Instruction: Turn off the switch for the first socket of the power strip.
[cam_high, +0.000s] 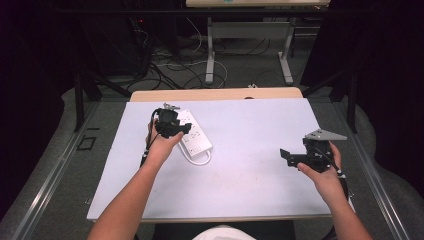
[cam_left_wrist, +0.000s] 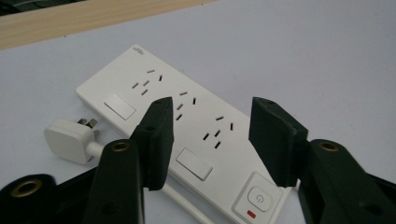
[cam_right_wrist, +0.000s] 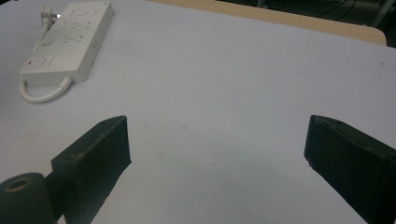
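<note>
A: Where's the left hand?

B: It comes in from the bottom of the high view with the forearm angled up and to the right. The left gripper (cam_high: 172, 126) is held over the near-left part of the power strip (cam_high: 196, 135), pointing down at it.

A: And its jaws?

B: Partly apart, with nothing between them. In the left gripper view the strip (cam_left_wrist: 196, 121) lies under the gap, and the pads sit clear above its white top without touching.

A: Where does the strip lie?

B: Flat on the white mat (cam_high: 250, 150), toward the far left and turned at a slant. Its plug (cam_left_wrist: 70, 139) rests on the mat just beside it, and the cord (cam_right_wrist: 42, 93) loops out from the switch end.

A: The right hand?

B: Well apart from the strip, near the right edge of the mat. The right gripper (cam_high: 287, 156) is held level, jaws pointing left across the mat.

A: Open or closed?

B: Wide apart, over bare mat (cam_right_wrist: 224, 93), gripping nothing.
</note>
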